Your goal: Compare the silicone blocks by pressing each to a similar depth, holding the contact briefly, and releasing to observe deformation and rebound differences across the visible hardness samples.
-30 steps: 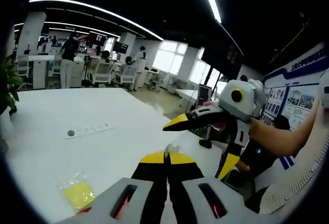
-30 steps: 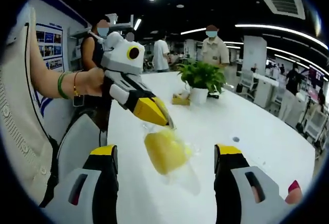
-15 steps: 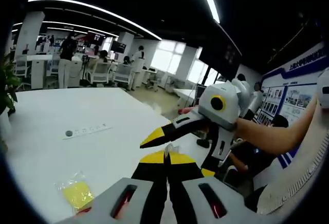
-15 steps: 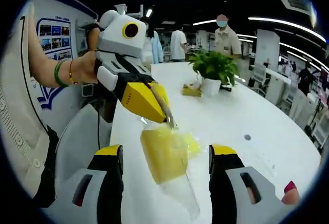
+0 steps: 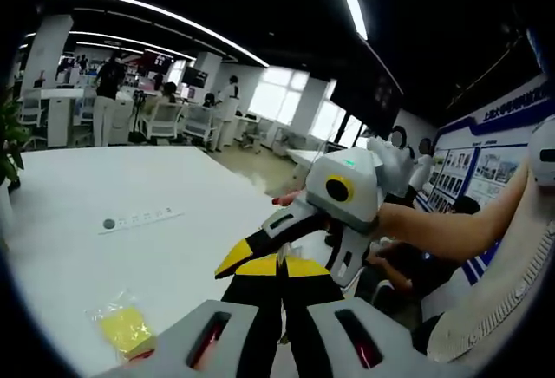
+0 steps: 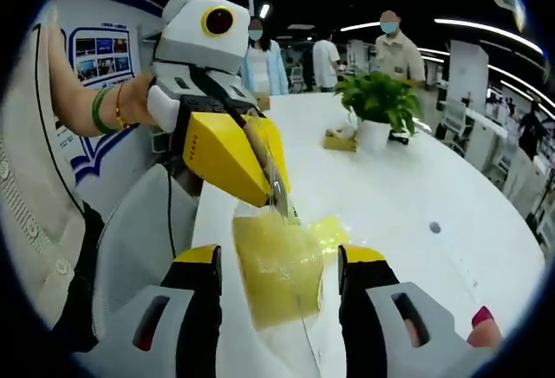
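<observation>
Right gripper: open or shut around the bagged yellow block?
Open. In the right gripper view, the right gripper has its jaws apart, flanking the bagged yellow block held by the left gripper.

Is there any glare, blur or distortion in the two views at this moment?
Left gripper view: ceiling strip lights glare brightly, and fisheye bends the white table. Right gripper view: the bagged yellow block looks soft, its clear plastic shining; the potted plant stays fairly sharp.

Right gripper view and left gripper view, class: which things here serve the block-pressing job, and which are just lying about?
Belong to the job:
bagged yellow block
left gripper, holding the bag's top
right gripper, open around the block
second bagged yellow block

Just lying about:
potted plant
white table
strip of small items
</observation>
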`<state>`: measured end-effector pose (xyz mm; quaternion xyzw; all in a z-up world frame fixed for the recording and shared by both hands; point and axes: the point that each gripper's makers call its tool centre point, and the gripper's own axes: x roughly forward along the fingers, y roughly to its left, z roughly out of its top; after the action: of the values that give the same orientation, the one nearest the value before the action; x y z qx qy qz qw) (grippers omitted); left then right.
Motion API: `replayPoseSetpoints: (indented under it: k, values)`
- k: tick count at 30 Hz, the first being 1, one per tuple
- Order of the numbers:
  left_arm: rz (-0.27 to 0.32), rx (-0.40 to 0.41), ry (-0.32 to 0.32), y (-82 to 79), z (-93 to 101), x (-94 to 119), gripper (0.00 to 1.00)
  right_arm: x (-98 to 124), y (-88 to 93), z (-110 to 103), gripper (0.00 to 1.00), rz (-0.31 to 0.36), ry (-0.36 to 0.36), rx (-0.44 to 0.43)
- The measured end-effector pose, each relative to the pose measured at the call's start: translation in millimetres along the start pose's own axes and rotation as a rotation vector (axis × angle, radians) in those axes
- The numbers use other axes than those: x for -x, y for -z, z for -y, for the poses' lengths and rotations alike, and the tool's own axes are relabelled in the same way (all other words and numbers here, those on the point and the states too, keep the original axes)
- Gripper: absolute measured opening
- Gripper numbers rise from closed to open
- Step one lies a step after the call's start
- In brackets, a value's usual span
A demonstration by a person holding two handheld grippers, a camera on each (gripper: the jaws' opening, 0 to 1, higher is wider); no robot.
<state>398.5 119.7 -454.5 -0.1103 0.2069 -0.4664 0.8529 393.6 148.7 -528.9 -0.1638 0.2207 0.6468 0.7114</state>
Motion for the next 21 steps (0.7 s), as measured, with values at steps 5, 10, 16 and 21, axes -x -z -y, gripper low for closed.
replayPoseSetpoints:
  k: [5, 10, 16, 21]
  values:
    - [-0.001, -0.002, 0.013, 0.3, 3.8, 0.1, 0.00, -3.3, 5.1, -2.8, 0.39, -0.021, -0.033, -0.015]
    - [-0.004, -0.010, 0.024, 1.6, 7.7, 2.0, 0.00, -4.1, 6.3, -8.8, 0.31, -0.027, -0.065, -0.029]
    - [-0.008, -0.017, 0.032, 4.2, 10.2, 5.4, 0.00, -4.7, 7.6, -16.7, 0.26, -0.040, -0.086, -0.059]
    - [-0.006, -0.040, 0.050, 5.9, 14.6, 8.4, 0.00, -3.7, 7.0, -23.1, 0.21, -0.049, -0.080, -0.048]
